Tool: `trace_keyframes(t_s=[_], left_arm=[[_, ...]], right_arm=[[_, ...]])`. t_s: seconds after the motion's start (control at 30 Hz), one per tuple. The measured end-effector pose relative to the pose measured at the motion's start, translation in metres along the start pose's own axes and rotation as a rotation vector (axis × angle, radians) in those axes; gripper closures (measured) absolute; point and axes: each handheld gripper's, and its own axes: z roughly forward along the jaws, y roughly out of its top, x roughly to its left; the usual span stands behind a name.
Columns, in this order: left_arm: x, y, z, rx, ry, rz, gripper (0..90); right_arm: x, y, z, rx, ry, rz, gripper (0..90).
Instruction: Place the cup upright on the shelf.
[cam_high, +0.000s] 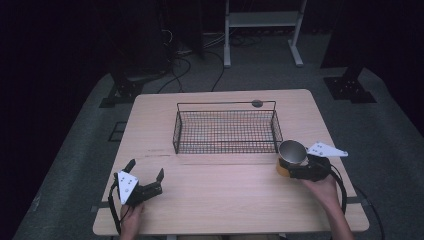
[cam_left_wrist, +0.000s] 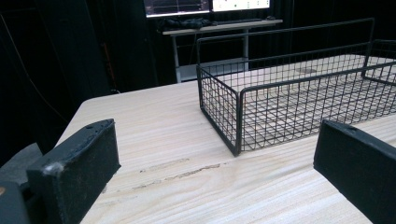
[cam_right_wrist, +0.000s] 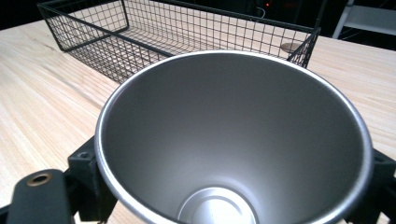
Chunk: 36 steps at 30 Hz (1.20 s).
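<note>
Gripping a metal cup (cam_high: 292, 152) upright in the right tongs (cam_high: 295, 170) just off the wire basket's (cam_high: 225, 131) near right corner.

The right tongs are clenched on the cup, one black jaw at each side of its wall as the right gripper view shows, its shiny inside (cam_right_wrist: 233, 140) open to the camera and its base close above or on the counter (cam_high: 225, 190); which of the two cannot be told. The left tongs (cam_high: 146, 176) are released, jaws spread wide with nothing between them, low over the near left part of the counter, well apart from the cup. In the left gripper view the black basket (cam_left_wrist: 289, 102) stands ahead, its near corner between the jaws, with bare pale wood (cam_left_wrist: 177, 140) before it.
</note>
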Motion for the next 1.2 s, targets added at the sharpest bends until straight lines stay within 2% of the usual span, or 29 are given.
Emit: trace_keyframes(t_s=[0.23, 0.4, 0.63, 1.0, 1.2], left_arm=[[0.000, 0.000, 0.000, 0.000, 0.000, 0.000, 0.0], [0.000, 0.000, 0.000, 0.000, 0.000, 0.000, 0.0], [0.000, 0.000, 0.000, 0.001, 0.001, 0.000, 0.0], [0.000, 0.000, 0.000, -0.001, 0.000, -0.002, 0.0], [0.000, 0.000, 0.000, 0.000, 0.001, -0.001, 0.0]], right_arm=[[0.001, 0.001, -0.003, -0.007, -0.007, -0.004, 12.6], [0.001, 0.005, -0.010, -0.039, 0.014, 0.016, 12.7], [0.005, 0.015, -0.016, -0.031, 0.025, -0.005, 12.7], [0.008, 0.035, -0.018, -0.049, 0.053, -0.015, 12.7], [0.010, 0.050, -0.019, -0.057, 0.057, -0.038, 12.7]])
